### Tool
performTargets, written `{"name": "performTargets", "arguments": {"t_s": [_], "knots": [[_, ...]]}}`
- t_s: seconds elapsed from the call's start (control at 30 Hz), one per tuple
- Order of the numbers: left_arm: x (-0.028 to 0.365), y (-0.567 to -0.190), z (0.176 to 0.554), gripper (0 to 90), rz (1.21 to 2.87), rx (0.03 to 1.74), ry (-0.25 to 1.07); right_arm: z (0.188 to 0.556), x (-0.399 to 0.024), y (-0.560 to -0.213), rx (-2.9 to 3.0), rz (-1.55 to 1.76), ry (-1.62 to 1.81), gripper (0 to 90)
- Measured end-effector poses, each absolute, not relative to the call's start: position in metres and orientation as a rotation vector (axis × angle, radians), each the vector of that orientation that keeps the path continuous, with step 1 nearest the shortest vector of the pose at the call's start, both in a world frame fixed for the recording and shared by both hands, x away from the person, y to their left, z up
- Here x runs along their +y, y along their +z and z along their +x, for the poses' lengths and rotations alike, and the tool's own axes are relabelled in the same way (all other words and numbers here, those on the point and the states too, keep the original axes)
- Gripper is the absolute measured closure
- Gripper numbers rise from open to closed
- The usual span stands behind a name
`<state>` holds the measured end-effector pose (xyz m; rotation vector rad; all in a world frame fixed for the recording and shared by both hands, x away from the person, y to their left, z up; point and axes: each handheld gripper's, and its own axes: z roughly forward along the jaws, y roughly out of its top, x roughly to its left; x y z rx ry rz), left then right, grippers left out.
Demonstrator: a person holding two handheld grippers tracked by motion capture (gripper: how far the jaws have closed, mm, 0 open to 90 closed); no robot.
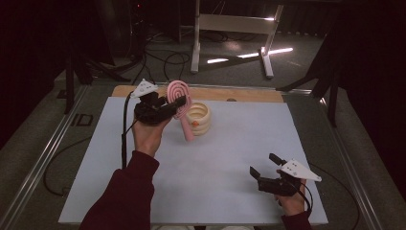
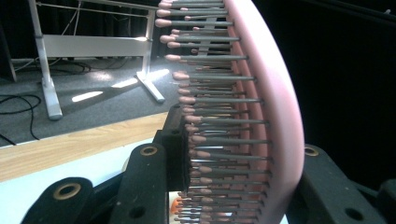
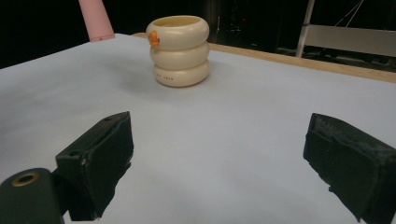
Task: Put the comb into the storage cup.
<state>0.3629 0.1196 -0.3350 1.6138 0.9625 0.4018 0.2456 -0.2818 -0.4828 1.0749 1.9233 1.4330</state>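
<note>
The white-covered bench (image 1: 215, 158) lies mostly bare, with wide room toward the lower frame. A pink hairbrush (image 1: 179, 103) is held lifted by its head, clamped in the left tongs (image 1: 178, 101) at upper centre, its handle just beside the cream ringed cup (image 1: 198, 118); placing is judged still pending. The right tongs (image 1: 263, 165), lower right, are spread wide and empty.

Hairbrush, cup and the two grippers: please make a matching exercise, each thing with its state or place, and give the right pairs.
Things:
1. pink hairbrush
2. cream ringed cup
3. left gripper
4. right gripper

States:
a. jaws wide open, nothing between them
b. stands upright on the table
c. clamped on the brush head
d. held up, handle pointing down

Pairs: 1-d, 2-b, 3-c, 4-a
</note>
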Motion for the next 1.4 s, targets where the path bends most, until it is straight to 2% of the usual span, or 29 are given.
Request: {"name": "performTargets", "arguments": {"t_s": [1.4], "knots": [[0.108,-0.312,0.405,64.4,1.571,0.98,0.466,0.243,-0.286,-0.486,1.871,1.092,1.437,8.6]]}}
